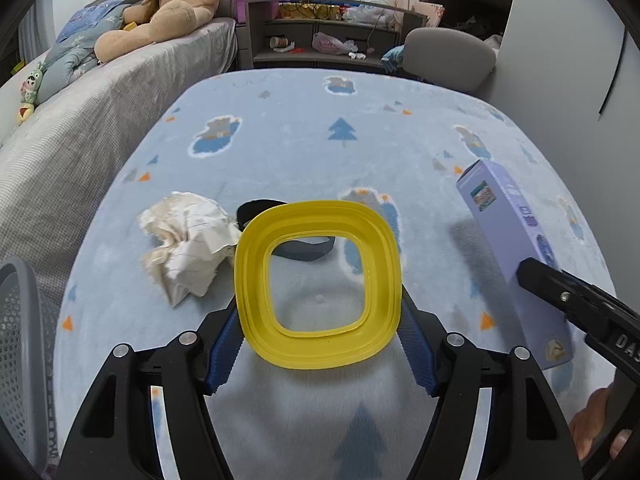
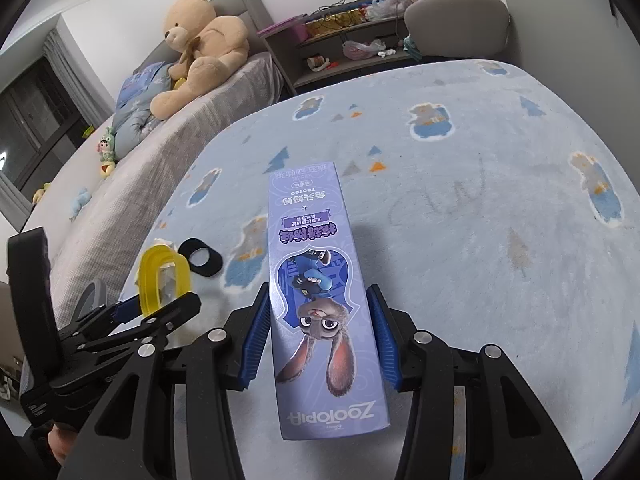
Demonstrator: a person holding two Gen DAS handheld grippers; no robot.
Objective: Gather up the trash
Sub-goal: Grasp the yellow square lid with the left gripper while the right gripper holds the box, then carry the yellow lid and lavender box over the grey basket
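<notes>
left wrist view: the left gripper (image 1: 320,308) has its jaws set wide around a yellow ring (image 1: 318,284), a rounded-square plastic frame standing tilted on edge between the blue pads (image 1: 224,350). the left pad meets the ring's rim; whether the right pad touches it i cannot tell. the ring sits over a pale blue blanket (image 1: 304,140) printed with bears and trees. just left of the ring lies a paper wad (image 1: 192,240), crumpled, on the blanket. behind the ring, partly hidden, is a dark ring (image 1: 296,250). toward the blanket's right edge the purple box (image 1: 516,240) slants upward, clamped low down by the right gripper (image 1: 576,300), with a hand (image 1: 596,428) below it. a grey mesh bin (image 1: 20,344) shows at the near left corner. a teddy bear (image 1: 172,4) sits on the bed (image 1: 100,120) along the blanket's left edge.

right wrist view: the right gripper (image 2: 318,340) holds the box (image 2: 316,280) lengthwise, its jaws at a middling width with both pads (image 2: 256,340) pressed on the long sides; the box points away, its far end raised over the blanket (image 2: 460,220). to the left, the left gripper (image 2: 156,308) carries the ring (image 2: 160,280) above the blanket's left edge. the dark ring (image 2: 200,260) lies flat just beyond it.
</notes>
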